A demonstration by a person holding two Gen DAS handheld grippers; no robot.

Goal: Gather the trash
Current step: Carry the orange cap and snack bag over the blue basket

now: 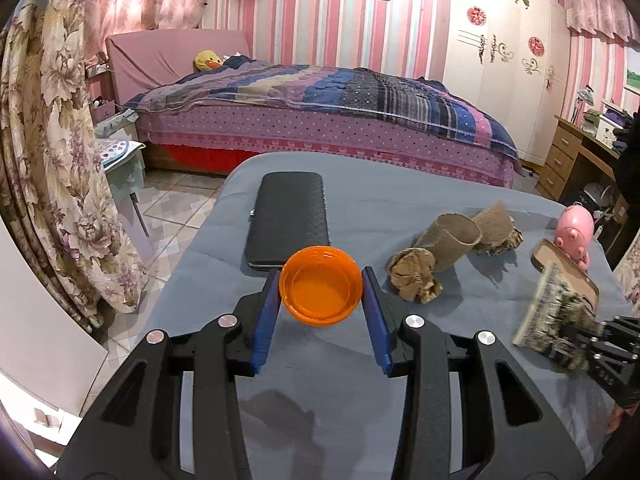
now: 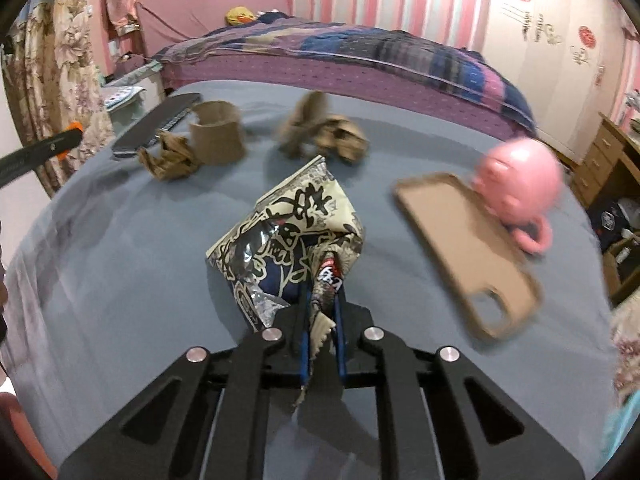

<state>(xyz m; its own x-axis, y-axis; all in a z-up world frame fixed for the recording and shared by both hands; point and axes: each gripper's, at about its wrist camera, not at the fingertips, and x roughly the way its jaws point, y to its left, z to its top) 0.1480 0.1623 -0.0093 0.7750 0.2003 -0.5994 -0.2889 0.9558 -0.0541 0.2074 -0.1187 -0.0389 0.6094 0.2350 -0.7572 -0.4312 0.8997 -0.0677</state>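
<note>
My left gripper (image 1: 321,280) is shut on an orange plastic cap (image 1: 321,285), held open side up between its blue fingers (image 1: 267,308) above the grey-blue table (image 1: 420,196). My right gripper (image 2: 320,280) is shut on a crumpled snack wrapper (image 2: 288,224) with black and cream print, pinching its lower edge. The same wrapper (image 1: 548,312) shows at the right of the left wrist view, with the right gripper (image 1: 576,330) behind it. Crumpled brown paper (image 1: 416,276), a brown cardboard tube (image 1: 448,244) and more torn brown paper (image 1: 496,228) lie on the table.
A black case (image 1: 288,220) lies on the table beyond the cap. A tan phone case (image 2: 472,252) and a pink octopus toy (image 2: 520,188) sit at the right. A bed (image 1: 320,120), floral curtain (image 1: 48,160), wardrobe (image 1: 500,72) and wooden desk (image 1: 576,160) surround the table.
</note>
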